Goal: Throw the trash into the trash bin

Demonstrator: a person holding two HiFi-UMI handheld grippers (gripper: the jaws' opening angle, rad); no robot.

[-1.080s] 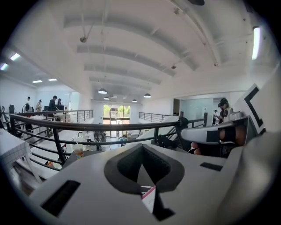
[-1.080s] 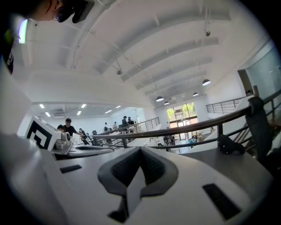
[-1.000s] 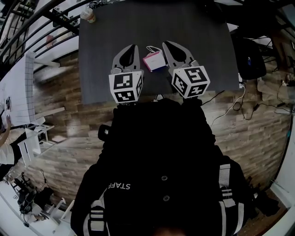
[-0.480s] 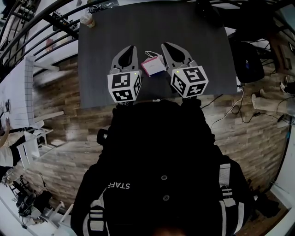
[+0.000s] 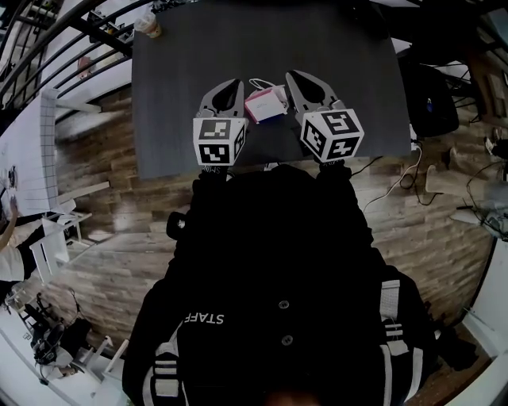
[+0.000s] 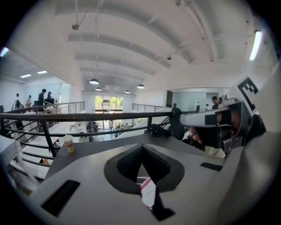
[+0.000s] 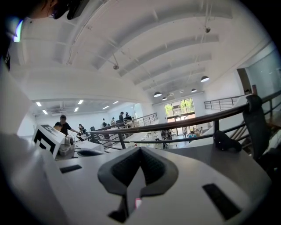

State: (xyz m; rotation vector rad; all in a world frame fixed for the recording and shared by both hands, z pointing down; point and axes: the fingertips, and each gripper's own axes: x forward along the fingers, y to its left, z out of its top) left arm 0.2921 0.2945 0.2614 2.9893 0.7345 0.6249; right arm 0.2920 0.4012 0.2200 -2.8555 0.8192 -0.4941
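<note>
The step in hand looks like the reach for the trash, with nothing picked up yet. The left gripper point(image 5: 230, 82) and the right gripper point(image 5: 295, 75) hang side by side over the dark table point(image 5: 341, 55), and both have their jaws closed tip to tip with nothing between them. The left gripper view and the right gripper view each show the pads meeting at the front. The trash, a small pink-and-white packet point(image 5: 264, 105), lies flat on the table in the gap between the two grippers, just right of the left jaws and just left of the right jaws. It sits behind the tips rather than ahead of them. A paper cup point(image 5: 148, 24) stands well apart at the far left corner of the table. No trash bin shows in any view. The next move probably calls for one gripper to spread its jaws, draw back and turn inward so the packet comes ahead of its tips, then close on it. After that the bin has to be found.
</note>
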